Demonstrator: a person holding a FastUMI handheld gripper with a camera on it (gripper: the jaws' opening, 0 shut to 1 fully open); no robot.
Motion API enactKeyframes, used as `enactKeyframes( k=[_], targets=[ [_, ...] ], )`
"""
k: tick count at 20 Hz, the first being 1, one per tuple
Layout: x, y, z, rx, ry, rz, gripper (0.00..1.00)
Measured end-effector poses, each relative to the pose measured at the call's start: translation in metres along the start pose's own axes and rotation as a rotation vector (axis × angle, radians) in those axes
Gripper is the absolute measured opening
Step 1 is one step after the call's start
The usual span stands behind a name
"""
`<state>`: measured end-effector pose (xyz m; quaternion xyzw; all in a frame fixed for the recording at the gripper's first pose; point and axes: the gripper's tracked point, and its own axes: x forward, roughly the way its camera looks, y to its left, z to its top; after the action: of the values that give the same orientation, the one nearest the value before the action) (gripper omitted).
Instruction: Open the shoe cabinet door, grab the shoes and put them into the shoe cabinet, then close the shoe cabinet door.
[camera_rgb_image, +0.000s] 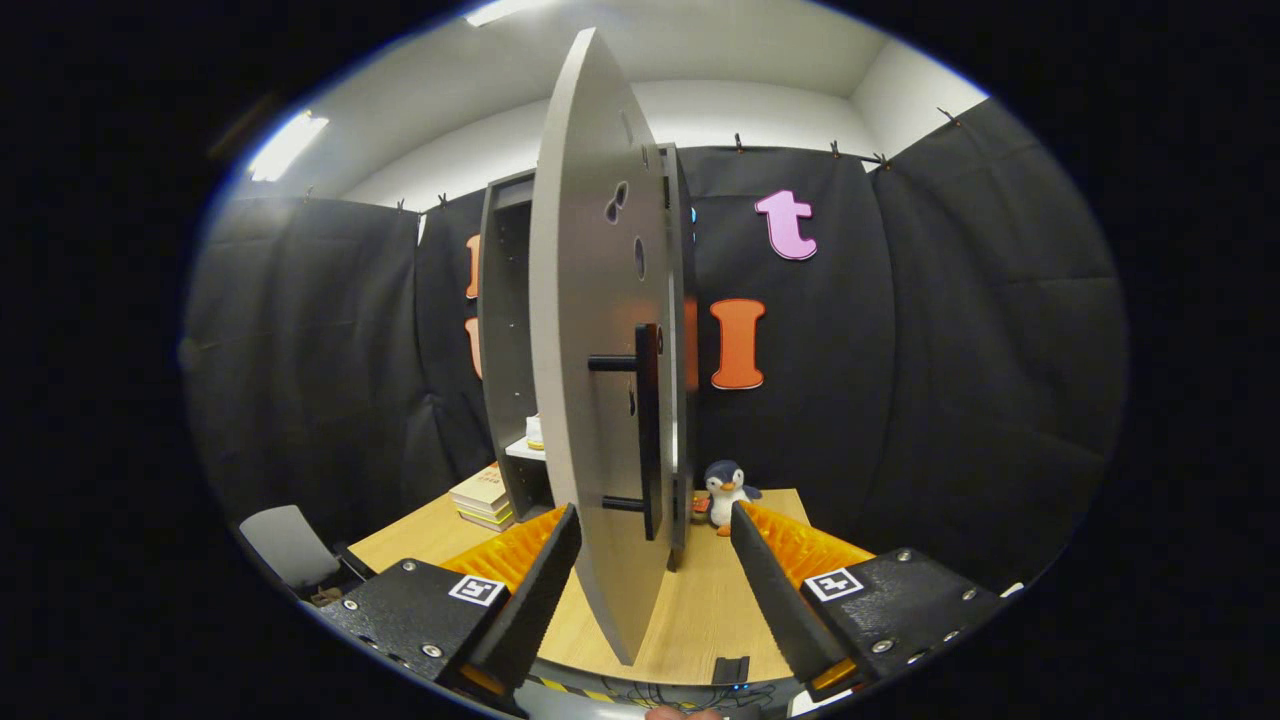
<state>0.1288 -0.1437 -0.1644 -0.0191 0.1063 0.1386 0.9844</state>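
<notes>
From the tongs' camera, the tongs (655, 525) stand spread, straddling the swung-open grey cabinet door (585, 350) by its black bar handle (648, 430). Something pale sits on the grey shoe cabinet's (505, 330) shelf; closing seemingly remains.

Straight ahead: the open cabinet door (590, 350) is standing edge-on between the spread jaws of the gripper (655, 525), its black handle (645, 430) sticking out rightward.
Left of door: the shoe cabinet (505, 330) interior is lying open; a stack of books (483, 497) is crowding its foot.
Right of door: bare tabotop is not the word; the tabletop (710, 600) is running free up to a penguin toy (727, 490).
</notes>
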Motion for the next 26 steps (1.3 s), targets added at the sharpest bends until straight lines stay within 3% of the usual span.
enactKeyframes(
  k=[8, 15, 26],
  targets=[
    [0.016, 0.011, -0.003, -0.043, 0.049, -0.045, 0.91],
    [0.03, 0.066, -0.002, 0.006, 0.076, -0.062, 0.9],
    [0.074, 0.143, 0.009, -0.03, 0.095, -0.148, 0.91]
  ],
)
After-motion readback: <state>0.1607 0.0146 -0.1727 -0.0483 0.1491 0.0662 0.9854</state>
